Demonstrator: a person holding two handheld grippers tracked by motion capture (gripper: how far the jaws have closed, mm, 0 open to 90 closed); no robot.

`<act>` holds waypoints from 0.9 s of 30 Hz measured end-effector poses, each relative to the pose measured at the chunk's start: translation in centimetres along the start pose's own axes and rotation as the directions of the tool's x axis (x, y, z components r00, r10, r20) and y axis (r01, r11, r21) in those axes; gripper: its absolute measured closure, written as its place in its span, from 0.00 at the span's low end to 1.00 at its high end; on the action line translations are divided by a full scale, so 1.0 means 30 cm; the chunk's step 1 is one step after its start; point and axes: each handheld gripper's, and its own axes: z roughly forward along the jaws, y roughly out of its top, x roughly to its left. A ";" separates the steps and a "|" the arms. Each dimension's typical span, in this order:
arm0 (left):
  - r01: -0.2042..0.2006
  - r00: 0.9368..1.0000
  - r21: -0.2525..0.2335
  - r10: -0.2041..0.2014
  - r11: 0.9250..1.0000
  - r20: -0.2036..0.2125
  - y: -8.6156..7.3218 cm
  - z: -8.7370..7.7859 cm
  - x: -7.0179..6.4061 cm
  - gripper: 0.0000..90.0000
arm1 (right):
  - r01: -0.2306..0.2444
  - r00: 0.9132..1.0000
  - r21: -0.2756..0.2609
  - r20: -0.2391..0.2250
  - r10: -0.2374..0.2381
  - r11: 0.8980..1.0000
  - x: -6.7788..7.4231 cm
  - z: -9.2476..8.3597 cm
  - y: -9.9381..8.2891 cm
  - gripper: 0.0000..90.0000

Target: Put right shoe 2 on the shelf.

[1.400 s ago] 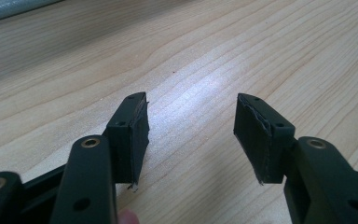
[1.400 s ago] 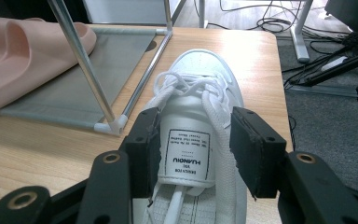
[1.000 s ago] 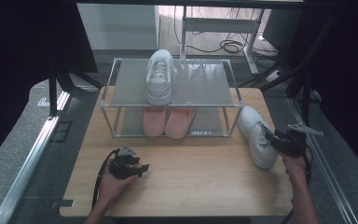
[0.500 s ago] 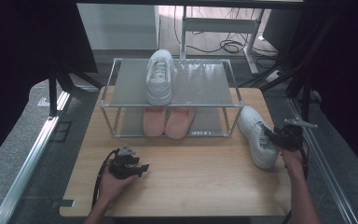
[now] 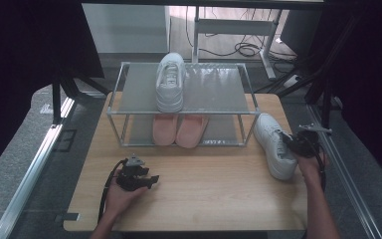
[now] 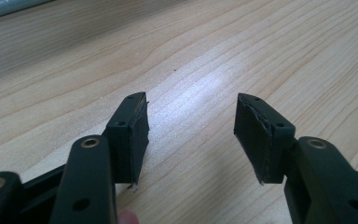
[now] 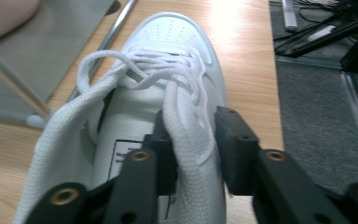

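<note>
The loose white sneaker (image 5: 273,145) lies on the table (image 5: 214,184) at its right edge, just beside the right end of the metal shoe rack (image 5: 129,107), with its toe pointing away from the person and its heel toward them. Its long axis runs almost straight along the reach of the right gripper (image 5: 294,145), which comes at it from the heel end and slightly from the outer side. In the right gripper view, that gripper's (image 7: 192,149) jaws straddle the outer wall of the shoe's collar (image 7: 186,140), one jaw inside the opening and one outside; they have just been closing on it, and the inner pad looks pressed to the fabric, though a small gap may remain at the outer pad, so the grip seems only just made.

The left gripper (image 5: 135,175) rests low over bare wood near the front left of the table, well apart from the sneaker; its jaws stand wide with nothing between them.

The matching white sneaker (image 5: 170,87) sits on the rack's top shelf, toe away, and a pink pair (image 5: 180,130) lies on the lower shelf. The free space beside the shelved sneaker lies up and to the left of the held one, so the lift probably belongs to the right hand, keeping the toe pointing away
</note>
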 end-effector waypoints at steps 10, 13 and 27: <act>0.002 1.000 0.005 -0.002 1.000 -0.002 0.000 0.002 0.003 0.51 | -0.069 0.997 -0.034 -0.020 0.069 0.997 -0.013 -0.001 -0.012 0.90; 0.004 1.000 0.004 -0.004 1.000 -0.002 -0.001 0.002 0.004 0.51 | -0.105 0.994 -0.053 -0.041 0.103 0.993 -0.020 -0.001 -0.020 0.90; 0.001 1.000 -0.001 -0.001 1.000 -0.010 0.000 -0.001 0.007 0.51 | -0.281 0.951 -0.147 -0.172 0.255 0.948 -0.029 -0.045 -0.049 0.91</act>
